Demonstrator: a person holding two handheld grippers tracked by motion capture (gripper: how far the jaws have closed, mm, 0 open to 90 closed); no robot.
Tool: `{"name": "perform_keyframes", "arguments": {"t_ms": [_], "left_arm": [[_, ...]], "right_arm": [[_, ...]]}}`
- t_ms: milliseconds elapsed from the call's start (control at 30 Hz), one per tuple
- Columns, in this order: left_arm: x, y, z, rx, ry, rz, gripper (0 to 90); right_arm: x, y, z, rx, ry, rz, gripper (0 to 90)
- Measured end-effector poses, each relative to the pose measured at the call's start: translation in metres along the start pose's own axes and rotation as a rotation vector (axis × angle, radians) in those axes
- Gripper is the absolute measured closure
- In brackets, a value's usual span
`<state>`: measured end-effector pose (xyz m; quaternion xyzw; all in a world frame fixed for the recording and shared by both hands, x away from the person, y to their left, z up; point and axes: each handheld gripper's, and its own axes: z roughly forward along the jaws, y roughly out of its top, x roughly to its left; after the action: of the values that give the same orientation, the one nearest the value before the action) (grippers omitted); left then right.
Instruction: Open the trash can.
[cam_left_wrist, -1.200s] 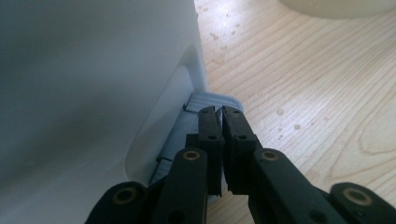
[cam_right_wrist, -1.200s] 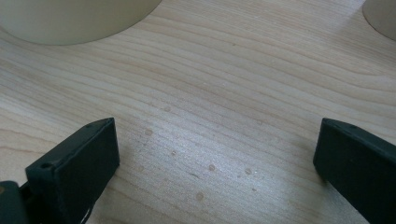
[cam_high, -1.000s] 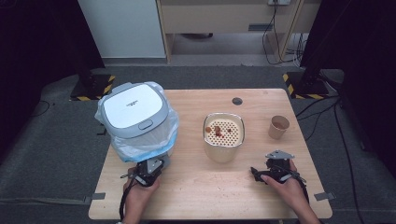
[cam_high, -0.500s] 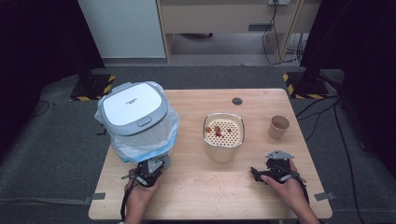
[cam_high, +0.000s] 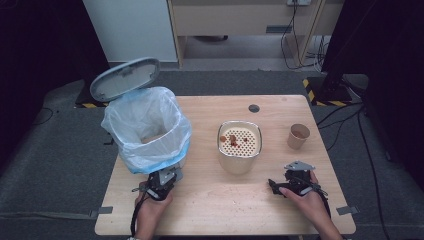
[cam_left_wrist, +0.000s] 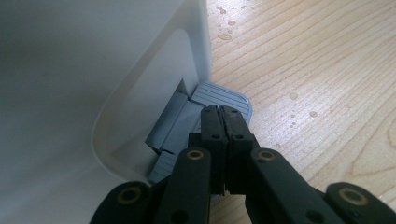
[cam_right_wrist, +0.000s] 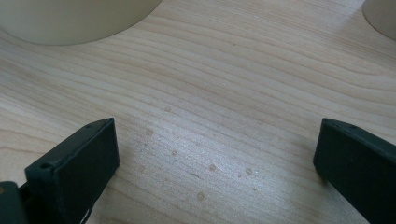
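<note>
A white pedal bin (cam_high: 145, 130) lined with a pale blue bag stands at the table's left, its grey lid (cam_high: 125, 79) tipped up and back. My left gripper (cam_high: 167, 176) lies at the bin's front base. In the left gripper view its jaws (cam_left_wrist: 222, 112) are shut with nothing between them, tips resting on the grey ribbed pedal (cam_left_wrist: 219, 93) beside the bin's white wall (cam_left_wrist: 93, 70). My right gripper (cam_high: 274, 185) rests low over the table at the front right, pointing left. Its jaws (cam_right_wrist: 215, 154) stand open over bare wood.
A cream container (cam_high: 239, 142) with a perforated insert holding brown bits stands mid-table; its base (cam_right_wrist: 70, 18) lies ahead of the right jaws. A paper cup (cam_high: 298, 136) sits to its right. A small black disc (cam_high: 254, 108) lies near the far edge. Water droplets speckle the wood.
The bin's lid has swung up and open, showing the bag's inside. Neither hand has shifted.
</note>
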<state>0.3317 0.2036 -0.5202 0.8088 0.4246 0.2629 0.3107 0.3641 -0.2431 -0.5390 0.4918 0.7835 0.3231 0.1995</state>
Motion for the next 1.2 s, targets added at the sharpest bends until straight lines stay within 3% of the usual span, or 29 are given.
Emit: {"name": "perform_keyframes", "arguments": {"t_ms": [200,267,1000,1200], "left_arm": [[0.000,0.000,0.000,-0.005,-0.005,-0.010,88.0],[0.000,0.000,0.000,-0.003,-0.005,-0.009,87.9],[0.001,0.000,0.000,-0.005,-0.009,-0.009,88.0],[0.001,0.000,0.000,-0.005,-0.010,-0.009,88.1]], "right_arm": [[-0.002,0.001,0.000,0.004,0.014,-0.006,1.0],[-0.005,0.003,-0.002,0.015,0.026,-0.002,5.1],[-0.012,0.005,-0.008,-0.006,-0.029,0.001,5.1],[-0.014,0.006,-0.011,-0.020,-0.041,0.027,5.9]]}}
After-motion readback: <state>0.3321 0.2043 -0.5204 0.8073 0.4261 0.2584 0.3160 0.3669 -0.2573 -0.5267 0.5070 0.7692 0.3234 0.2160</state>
